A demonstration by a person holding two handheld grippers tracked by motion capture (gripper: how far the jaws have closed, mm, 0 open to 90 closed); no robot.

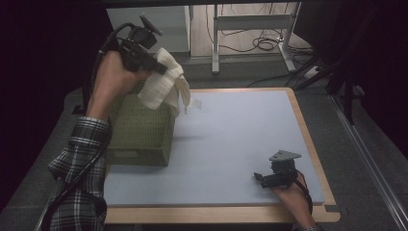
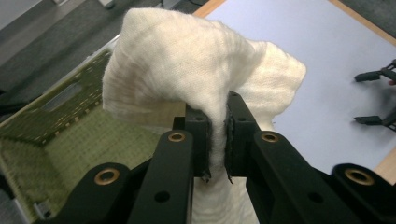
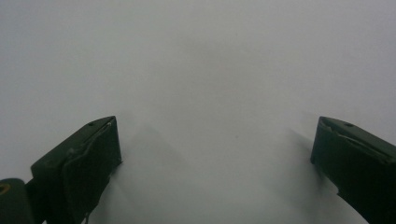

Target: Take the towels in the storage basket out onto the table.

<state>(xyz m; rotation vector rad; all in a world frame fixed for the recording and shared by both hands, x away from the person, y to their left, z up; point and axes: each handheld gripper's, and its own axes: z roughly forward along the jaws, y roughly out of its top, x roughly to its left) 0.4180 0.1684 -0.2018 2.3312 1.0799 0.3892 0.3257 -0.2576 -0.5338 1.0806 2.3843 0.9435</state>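
The left gripper (image 1: 161,69) is pinching the cream cloth (image 1: 163,86) above the green basket's (image 1: 139,132) far rim; the right gripper (image 1: 259,177), jaws apart, is resting on open mat (image 1: 231,134) near the front edge.

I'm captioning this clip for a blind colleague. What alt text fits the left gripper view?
The left gripper pinches a fold of cream-white cloth between its two black jaws, holding it above an open olive-green perforated basket. Beyond the cloth lies a pale blue table mat, with the right gripper open at its far edge.
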